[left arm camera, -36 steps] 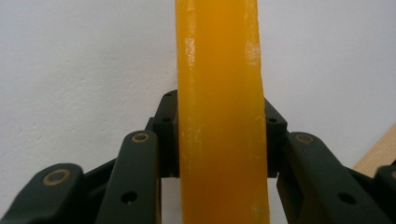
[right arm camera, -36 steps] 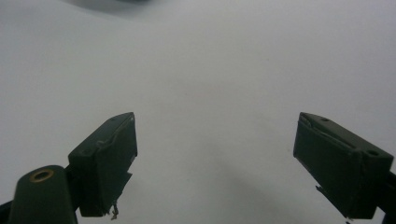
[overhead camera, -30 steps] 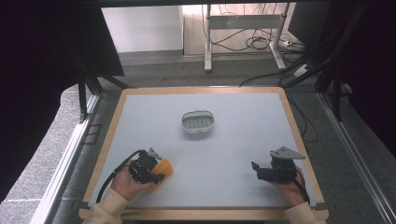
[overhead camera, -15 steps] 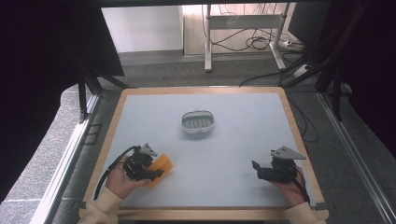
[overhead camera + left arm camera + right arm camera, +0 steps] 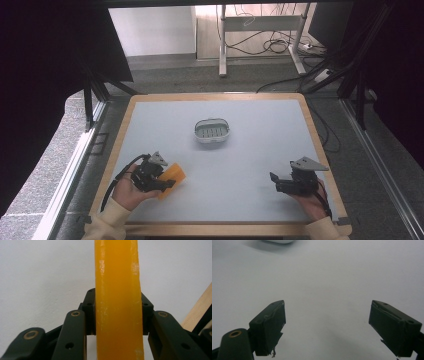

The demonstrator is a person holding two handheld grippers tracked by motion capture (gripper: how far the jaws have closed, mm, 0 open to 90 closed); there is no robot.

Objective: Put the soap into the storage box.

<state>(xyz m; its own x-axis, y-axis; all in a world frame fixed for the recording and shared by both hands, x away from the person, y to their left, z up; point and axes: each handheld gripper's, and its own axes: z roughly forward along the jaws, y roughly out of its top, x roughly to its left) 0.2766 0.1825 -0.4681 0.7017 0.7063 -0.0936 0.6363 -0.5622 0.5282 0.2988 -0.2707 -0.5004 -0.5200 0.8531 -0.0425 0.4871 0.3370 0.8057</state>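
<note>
Soap, or an orange slab (image 5: 171,178) that looks like it, is sitting clamped in my left gripper (image 5: 161,181) near the front-left part of the table (image 5: 260,145). From the high view I am seeing it as a flat, tilted orange piece sticking out past the gripper toward the table's middle, and I cannot tell whether it is touching the surface. The left gripper view is giving me what the high view is not: the slab (image 5: 117,300) edge-on, running up between the two black jaws, which are pressing on both its faces, with a wooden table edge (image 5: 197,310) showing at the right. My left hand (image 5: 127,192) is wrapping the gripper body from below. My right gripper (image 5: 279,184) is resting near the front-right corner; in the right gripper view (image 5: 327,322) its jaws are standing wide apart over bare grey tabletop, gripping nothing. A small white slotted dish (image 5: 212,131) is sitting near the table's centre, well apart from both grippers.
</note>
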